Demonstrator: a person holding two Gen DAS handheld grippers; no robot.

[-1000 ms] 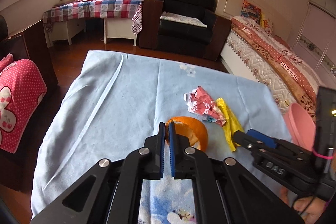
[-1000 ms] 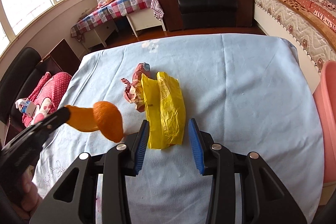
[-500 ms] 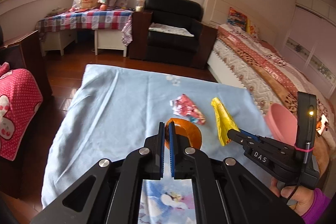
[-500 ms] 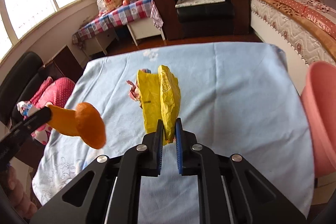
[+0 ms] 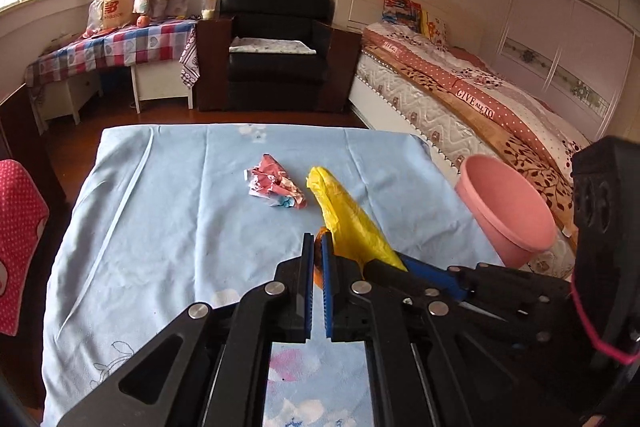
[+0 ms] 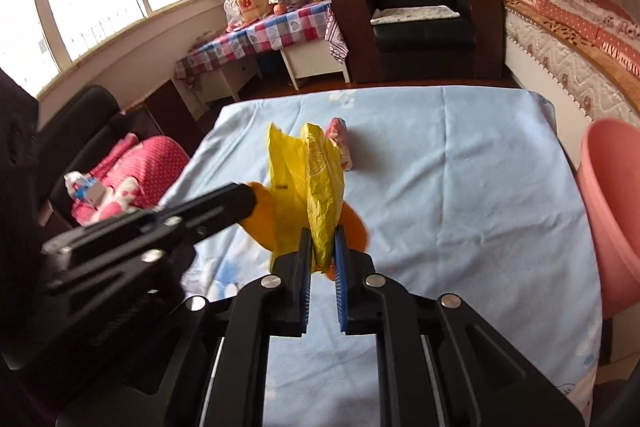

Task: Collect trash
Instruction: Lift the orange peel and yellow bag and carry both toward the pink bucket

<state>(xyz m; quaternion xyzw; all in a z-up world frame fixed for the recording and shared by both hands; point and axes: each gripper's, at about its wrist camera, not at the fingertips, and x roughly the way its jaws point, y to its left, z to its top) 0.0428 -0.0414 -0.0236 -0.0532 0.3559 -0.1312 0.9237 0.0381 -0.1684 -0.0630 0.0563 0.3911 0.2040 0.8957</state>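
Observation:
My left gripper (image 5: 315, 242) is shut on an orange peel (image 5: 319, 251), of which only a sliver shows between the blue pads; in the right wrist view the peel (image 6: 260, 223) hangs off the left gripper (image 6: 250, 197) above the cloth. My right gripper (image 6: 322, 239) is shut on a crumpled yellow plastic bag (image 6: 320, 179), lifted clear of the table. From the left wrist camera, the bag (image 5: 352, 219) stands just right of my left fingertips, with the right gripper (image 5: 400, 263) beneath it. A crumpled pink wrapper (image 5: 274, 183) lies on the light blue tablecloth (image 5: 160, 211).
A pink plastic bin (image 5: 508, 207) stands at the table's right edge, beside a bed (image 5: 480, 99). A black armchair (image 5: 276, 47) and a checked side table (image 5: 112, 47) stand beyond the far edge. A red dotted cushion (image 6: 136, 163) lies on a chair at the left.
My right gripper closed on the yellow bag and lifted it off the cloth. Both grippers rose and swung right, toward the pink bin, with the peel still held in the left.

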